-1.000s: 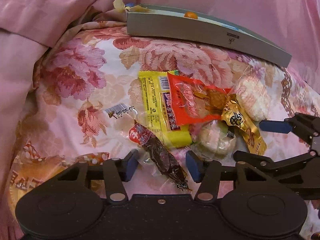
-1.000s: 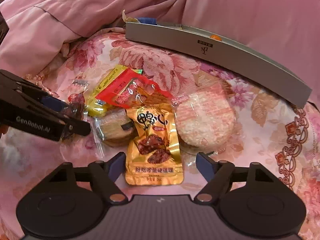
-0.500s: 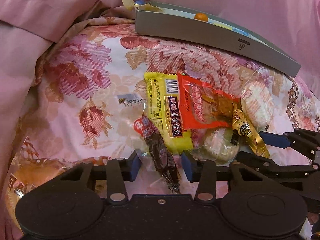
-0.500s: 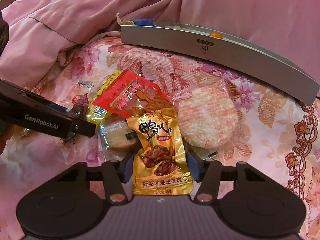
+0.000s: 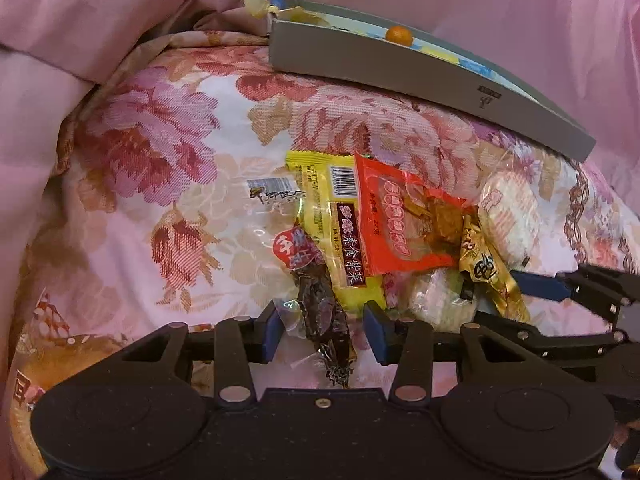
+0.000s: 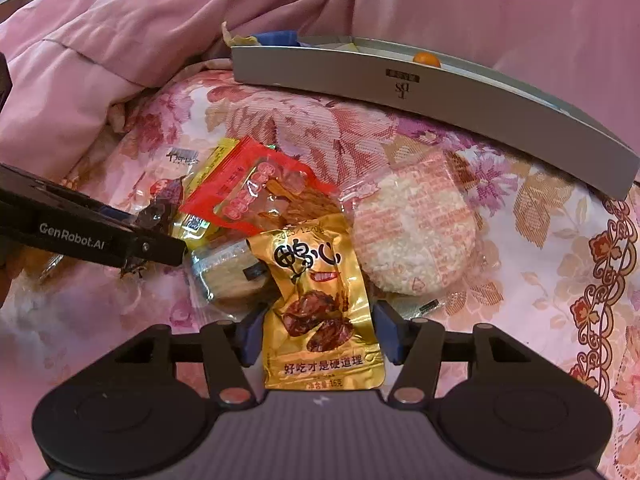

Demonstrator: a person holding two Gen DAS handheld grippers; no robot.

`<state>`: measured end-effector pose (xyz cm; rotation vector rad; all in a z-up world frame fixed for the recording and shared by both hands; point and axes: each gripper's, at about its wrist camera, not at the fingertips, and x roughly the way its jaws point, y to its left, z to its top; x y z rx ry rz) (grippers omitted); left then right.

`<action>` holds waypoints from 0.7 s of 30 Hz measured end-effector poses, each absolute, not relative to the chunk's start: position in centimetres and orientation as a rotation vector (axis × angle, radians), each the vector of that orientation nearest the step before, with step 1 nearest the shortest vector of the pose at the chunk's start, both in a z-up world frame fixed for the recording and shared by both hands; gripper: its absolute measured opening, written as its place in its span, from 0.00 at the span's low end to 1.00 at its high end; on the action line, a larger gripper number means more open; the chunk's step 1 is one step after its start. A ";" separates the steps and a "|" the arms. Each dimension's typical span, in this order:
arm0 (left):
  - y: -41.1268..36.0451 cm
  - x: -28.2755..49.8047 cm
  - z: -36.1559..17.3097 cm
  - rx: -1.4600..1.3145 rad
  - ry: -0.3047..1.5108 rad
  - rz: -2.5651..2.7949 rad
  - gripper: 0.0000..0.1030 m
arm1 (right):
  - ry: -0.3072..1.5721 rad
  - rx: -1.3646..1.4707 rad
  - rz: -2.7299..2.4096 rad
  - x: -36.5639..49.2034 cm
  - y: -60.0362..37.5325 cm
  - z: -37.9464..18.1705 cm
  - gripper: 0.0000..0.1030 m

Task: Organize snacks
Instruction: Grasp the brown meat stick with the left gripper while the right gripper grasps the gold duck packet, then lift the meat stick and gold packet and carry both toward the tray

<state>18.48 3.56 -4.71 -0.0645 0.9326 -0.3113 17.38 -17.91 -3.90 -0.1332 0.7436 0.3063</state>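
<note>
Left gripper [image 5: 324, 330]: astride the dark sausage pack [image 5: 320, 312], blue pads just clear of its wrapper after easing apart slightly. Right gripper [image 6: 318, 334]: pads against both edges of the gold pouch [image 6: 320, 308] (also eased slightly). Both packs near edge of snack pile, well short of the grey tray [image 6: 400, 88].

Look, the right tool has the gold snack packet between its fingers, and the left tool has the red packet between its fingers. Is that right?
Not quite. The right tool does have the gold snack packet between its fingers. But the left tool has the dark brown snack in a clear wrapper between its fingers, not the red packet, which lies further out on the pile. The left wrist view shows this.
</note>
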 end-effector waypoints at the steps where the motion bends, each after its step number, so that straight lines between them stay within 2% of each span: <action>1: 3.7 18.6 -4.7 -0.076 0.938 -0.309 0.45 | 0.745 -0.130 0.305 17.4 -17.9 -3.9 0.58; 8: 3.8 17.8 -4.5 -0.087 0.935 -0.292 0.40 | 0.731 -0.135 0.307 16.3 -17.7 -3.2 0.45; 10: 3.9 17.2 -4.5 -0.086 0.939 -0.298 0.35 | 0.729 -0.135 0.307 15.9 -17.7 -3.1 0.44; 11: 3.8 17.0 -4.6 -0.087 0.944 -0.307 0.36 | 0.732 -0.134 0.307 15.8 -17.7 -3.1 0.44; 16: 3.1 15.5 -4.6 -0.021 0.934 -0.363 0.37 | 0.747 -0.125 0.332 15.2 -17.5 -2.8 0.45; 21: 3.2 17.1 -4.6 -0.026 0.964 -0.372 0.40 | 0.787 -0.109 0.333 16.3 -17.5 -2.9 0.56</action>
